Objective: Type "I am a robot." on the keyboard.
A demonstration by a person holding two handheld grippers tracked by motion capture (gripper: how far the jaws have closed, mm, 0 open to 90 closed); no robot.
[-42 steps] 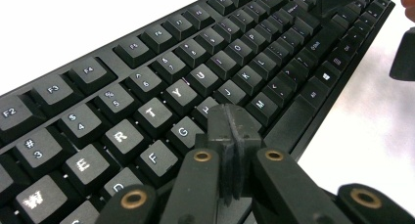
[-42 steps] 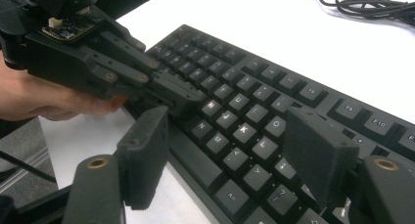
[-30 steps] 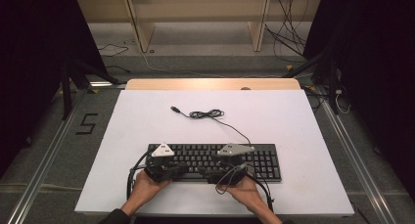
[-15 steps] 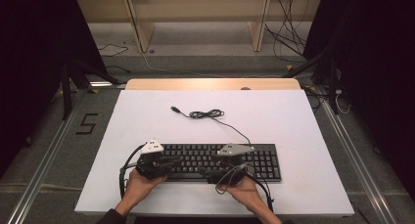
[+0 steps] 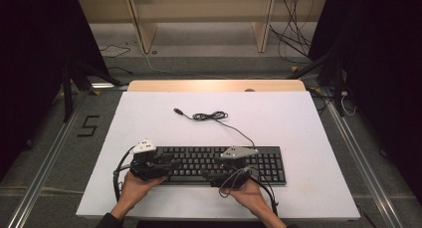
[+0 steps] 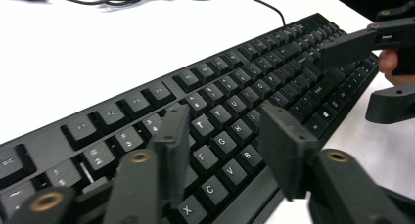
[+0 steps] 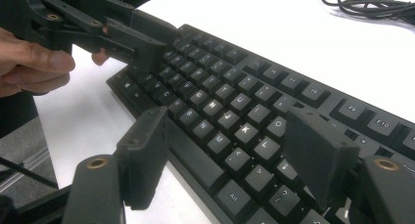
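Although the high view took in the whole worktop (image 5: 308, 138), it set the black keyboard (image 5: 219, 164) small near the front edge, with both hands laid over its near side, so the key legends and the gaps between the jaws could not be read from there. From that height the left gripper (image 5: 166, 164) sat at the keyboard's left end and the right gripper (image 5: 211, 173) over its middle, each partly covered by its grey plate and the hand behind it.

Seen along the left gripper (image 6: 227, 141), its jaws stood well apart above the letter keys, having just been opening, with nothing clamped between them; the keys lay under the gap untouched. The same view caught the right gripper (image 6: 362, 67) farther off at the right margin, cut by the frame. Along the right gripper (image 7: 230, 150) the jaws were also spread wide, one past the keyboard's near edge over the bare worktop, the other above the keys, gripping nothing; whether either pad rested on the keyboard could not be told. Its bottom rows ran out of the picture there.

Behind the keyboard its cable (image 5: 211, 116) lay in a loose coil on the worktop, plug end free, and both gripper views clipped it at the top
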